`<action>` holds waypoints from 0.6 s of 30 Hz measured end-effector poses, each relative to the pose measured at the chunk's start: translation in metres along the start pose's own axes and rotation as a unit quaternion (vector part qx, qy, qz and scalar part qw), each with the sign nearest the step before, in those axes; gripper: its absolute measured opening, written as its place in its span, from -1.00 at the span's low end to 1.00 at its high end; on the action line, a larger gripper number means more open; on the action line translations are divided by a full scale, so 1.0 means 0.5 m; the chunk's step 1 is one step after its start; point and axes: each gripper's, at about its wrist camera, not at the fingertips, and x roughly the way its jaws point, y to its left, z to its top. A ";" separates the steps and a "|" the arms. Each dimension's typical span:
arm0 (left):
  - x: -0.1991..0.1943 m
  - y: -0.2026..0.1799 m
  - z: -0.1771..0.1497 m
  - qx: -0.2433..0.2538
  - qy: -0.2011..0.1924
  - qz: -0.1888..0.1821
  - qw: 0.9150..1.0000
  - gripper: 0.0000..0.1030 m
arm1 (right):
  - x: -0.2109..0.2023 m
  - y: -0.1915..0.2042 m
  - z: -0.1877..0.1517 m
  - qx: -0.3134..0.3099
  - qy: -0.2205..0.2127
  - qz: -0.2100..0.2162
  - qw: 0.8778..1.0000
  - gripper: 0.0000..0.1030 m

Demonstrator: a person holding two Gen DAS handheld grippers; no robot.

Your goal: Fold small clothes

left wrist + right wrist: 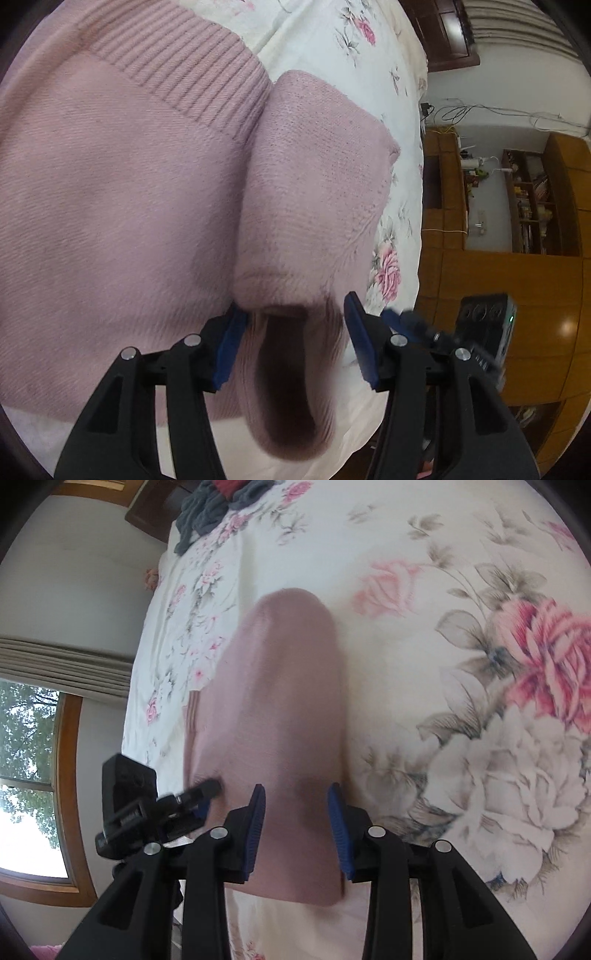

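Observation:
A pink knitted sweater (pixel 110 192) lies flat on the floral bedsheet (pixel 332 48), its ribbed hem at the top. One sleeve (pixel 314 192) is laid alongside the body, and its cuff opening (pixel 288 373) sits between the blue pads of my left gripper (pixel 295 332), which is open. In the right wrist view a pink sleeve (pixel 284 701) runs forward over the sheet (pixel 461 590) between the pads of my right gripper (pixel 297 823), also open. Each gripper shows at the edge of the other's view: the right gripper (pixel 480 332) and the left gripper (pixel 147 812).
A heap of dark grey and red clothes (pixel 210 502) lies at the far end of the bed. The bed edge drops off toward wooden shelves (pixel 535 203) and a shiny wood floor (pixel 554 332). A window (pixel 29 757) with a curtain is in the wall.

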 end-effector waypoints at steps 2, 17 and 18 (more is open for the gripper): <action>0.011 -0.004 0.005 -0.003 0.002 0.009 1.000 0.02 | 0.002 -0.006 -0.004 0.000 0.002 -0.002 1.000 -0.30; 0.001 -0.089 0.016 0.051 -0.054 0.030 0.997 -0.58 | 0.009 -0.017 -0.030 0.004 0.007 0.004 1.000 -0.30; -0.012 -0.095 0.014 0.055 -0.060 0.024 0.996 -0.59 | 0.009 -0.013 -0.031 0.004 0.006 0.006 1.000 -0.30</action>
